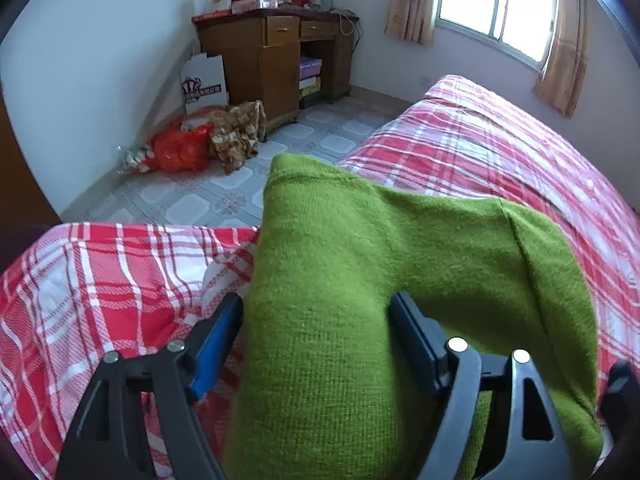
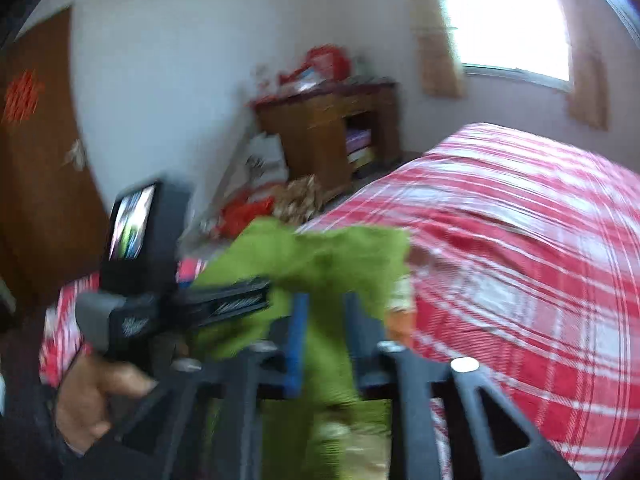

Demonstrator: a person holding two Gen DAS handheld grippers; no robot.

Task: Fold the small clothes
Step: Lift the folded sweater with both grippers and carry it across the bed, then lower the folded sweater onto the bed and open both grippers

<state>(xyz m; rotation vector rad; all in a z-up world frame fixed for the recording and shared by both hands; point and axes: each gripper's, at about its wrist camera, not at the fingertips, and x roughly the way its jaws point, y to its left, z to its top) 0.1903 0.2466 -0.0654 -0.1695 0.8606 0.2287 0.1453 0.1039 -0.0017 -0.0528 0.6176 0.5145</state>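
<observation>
The green knit [image 1: 360, 280] lies bunched at the bed [image 1: 500, 140] edge, over the red plaid sheet. The left tongs [image 1: 316, 312] stand apart, straddling a thick fold without pressing it, probably letting go. The right tongs [image 2: 326, 312] are clamped on 1 corner, lifted off the bed, likely to carry it across for a fold.

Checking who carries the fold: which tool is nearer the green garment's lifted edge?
Right. The right tool pinches the green garment there; the left tool stands open astride the body, unpressed.
</observation>
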